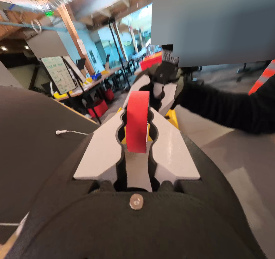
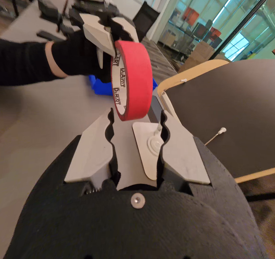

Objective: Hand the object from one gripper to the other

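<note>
One red tape roll [image 1: 137, 122] clamped in left gripper [image 1: 136, 115]; right gripper [image 2: 137, 115] spread wide.

Red tape roll [image 2: 134, 80] matt, papery, perhaps crepe; left gripper [image 1: 137, 115] fingers [image 1: 168, 141] smooth, slightly glossy plastic; body rough black.

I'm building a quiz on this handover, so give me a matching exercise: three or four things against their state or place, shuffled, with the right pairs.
Things:
1. left gripper
2. right gripper
3. red tape roll
4. blue bin

States:
A. open, holding nothing
B. on the grey table behind the roll
C. held upright in the air
D. shut on the roll

Pairs: 1-D, 2-A, 3-C, 4-B
</note>
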A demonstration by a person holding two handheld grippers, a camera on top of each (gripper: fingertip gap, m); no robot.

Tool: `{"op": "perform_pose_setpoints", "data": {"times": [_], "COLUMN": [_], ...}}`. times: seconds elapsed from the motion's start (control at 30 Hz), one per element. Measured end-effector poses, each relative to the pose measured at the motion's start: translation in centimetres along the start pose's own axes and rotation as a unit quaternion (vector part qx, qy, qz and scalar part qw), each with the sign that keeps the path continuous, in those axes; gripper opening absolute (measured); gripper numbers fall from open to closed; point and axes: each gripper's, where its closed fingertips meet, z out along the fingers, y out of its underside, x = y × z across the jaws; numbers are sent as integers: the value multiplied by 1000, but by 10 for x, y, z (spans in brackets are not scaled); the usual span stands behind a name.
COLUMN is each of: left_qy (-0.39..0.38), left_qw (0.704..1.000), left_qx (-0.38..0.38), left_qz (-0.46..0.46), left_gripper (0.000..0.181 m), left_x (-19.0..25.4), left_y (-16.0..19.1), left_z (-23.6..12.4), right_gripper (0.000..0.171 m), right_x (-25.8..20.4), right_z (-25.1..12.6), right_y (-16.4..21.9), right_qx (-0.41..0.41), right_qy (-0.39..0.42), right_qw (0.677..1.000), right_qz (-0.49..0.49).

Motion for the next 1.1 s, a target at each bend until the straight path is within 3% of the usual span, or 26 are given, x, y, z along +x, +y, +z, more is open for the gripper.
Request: {"op": "perform_pose_setpoints", "data": {"times": [0.1, 0.27, 0.53, 0.7, 0.87, 1.1], "left_qy": [16, 21, 16, -113, -187, -176], "left_qw": [996, 992, 991, 991, 943, 915], "left_qx": [74, 99, 107, 61, -43, -201], "left_qz": [-50, -69, -82, 43, 271, 303], "left_gripper": [25, 26, 26, 52, 46, 42], "left_x": [-4, -6, -13, -30, -10, -14], "left_y": [-18, -17, -11, -15, -15, 50], "left_z": [-10, -11, -11, -14, 3, 33], "right_gripper": [55, 27, 26, 26, 26, 26], "right_x": [1, -4, -1, 13, 32, 39], "right_z": [0, 0, 0, -1, -1, 6], "right_y": [-9, -25, -25, -24, -22, -17], "right_qx": [55, 125, 130, 146, 190, 181], "right_qy": [-19, -58, -62, -53, -49, -8], "right_qw": [997, 986, 982, 968, 932, 931], "right_qz": [44, 92, 118, 197, 305, 318]}}
